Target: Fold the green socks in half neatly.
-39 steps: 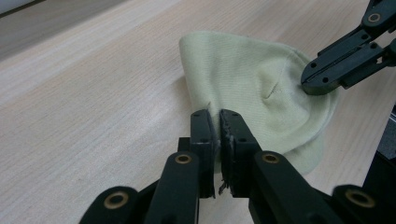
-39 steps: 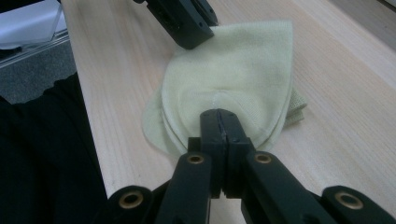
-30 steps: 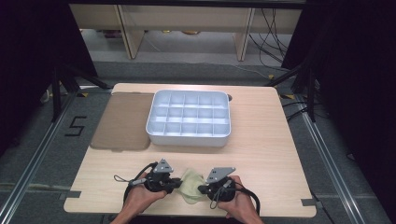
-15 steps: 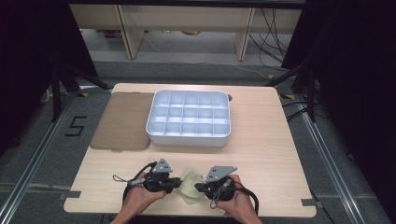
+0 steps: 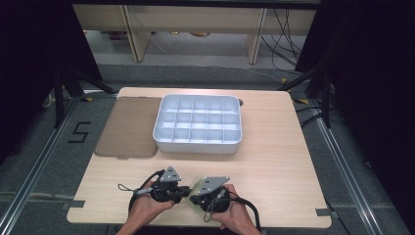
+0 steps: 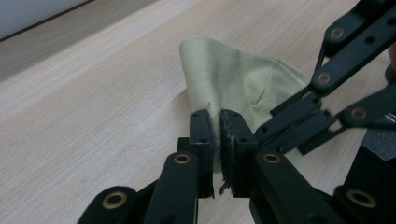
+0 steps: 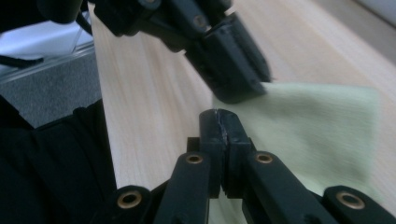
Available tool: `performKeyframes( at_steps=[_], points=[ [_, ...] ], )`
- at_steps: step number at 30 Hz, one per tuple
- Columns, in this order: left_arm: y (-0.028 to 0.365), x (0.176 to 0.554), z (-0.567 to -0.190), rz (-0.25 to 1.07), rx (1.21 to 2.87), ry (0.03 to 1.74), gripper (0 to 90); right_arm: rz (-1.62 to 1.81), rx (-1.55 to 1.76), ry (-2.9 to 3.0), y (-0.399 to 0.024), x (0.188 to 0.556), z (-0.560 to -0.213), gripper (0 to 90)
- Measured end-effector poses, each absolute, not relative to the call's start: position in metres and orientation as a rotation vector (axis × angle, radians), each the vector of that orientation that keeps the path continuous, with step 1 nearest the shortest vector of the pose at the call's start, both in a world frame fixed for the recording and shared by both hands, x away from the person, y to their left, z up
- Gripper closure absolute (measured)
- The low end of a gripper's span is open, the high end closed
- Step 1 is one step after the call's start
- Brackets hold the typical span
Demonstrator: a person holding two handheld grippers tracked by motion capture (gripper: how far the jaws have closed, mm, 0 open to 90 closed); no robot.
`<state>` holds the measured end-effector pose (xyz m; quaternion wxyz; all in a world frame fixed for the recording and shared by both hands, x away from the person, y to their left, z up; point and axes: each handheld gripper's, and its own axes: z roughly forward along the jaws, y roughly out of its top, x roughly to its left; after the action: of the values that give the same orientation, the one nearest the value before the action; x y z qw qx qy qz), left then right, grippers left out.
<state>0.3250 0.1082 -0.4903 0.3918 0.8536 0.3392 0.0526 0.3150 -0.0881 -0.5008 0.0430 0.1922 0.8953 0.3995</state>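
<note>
Cloth (image 5: 195, 185), pale yellow-green, is lying near the table's (image 5: 274, 161) front edge between your two grippers in the high view, well short of the compartment tray (image 5: 198, 123). In the left gripper view, your left gripper (image 6: 219, 126) is pinching a raised fold. In the right gripper view, your right gripper (image 7: 219, 122) is pressing shut, probably on the cloth's edge. It is looking soft and light; keep gripping edges.

Pale yellow-green cloth (image 6: 233, 79), black claws, white tray (image 5: 198, 125), light wood table (image 5: 274, 161).
</note>
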Motion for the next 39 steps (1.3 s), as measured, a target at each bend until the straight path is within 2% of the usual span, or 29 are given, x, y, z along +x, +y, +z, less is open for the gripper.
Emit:
performKeyframes(
  at_steps=[8, 14, 19, 26, 39],
  points=[
    [0.108, 0.324, -0.49, 0.133, 2.168, 0.849, 82.7, 1.179, 0.586, 2.761, -0.086, 0.313, -0.507, 90.0],
    [0.109, 0.322, -0.487, 0.157, 2.159, 0.852, 82.6, 1.195, 0.705, 2.672, -0.106, 0.325, -0.495, 90.0],
    [0.106, 0.319, -0.485, 0.158, 2.172, 0.828, 82.8, 1.136, 0.727, 2.641, -0.113, 0.337, -0.504, 90.0],
    [0.105, 0.316, -0.484, 0.177, 2.161, 0.824, 82.9, 1.149, 0.777, 2.597, -0.132, 0.343, -0.492, 90.0],
    [0.103, 0.313, -0.481, 0.191, 2.166, 0.814, 82.8, 1.212, 0.779, 2.638, -0.144, 0.322, -0.485, 89.8]
  ],
)
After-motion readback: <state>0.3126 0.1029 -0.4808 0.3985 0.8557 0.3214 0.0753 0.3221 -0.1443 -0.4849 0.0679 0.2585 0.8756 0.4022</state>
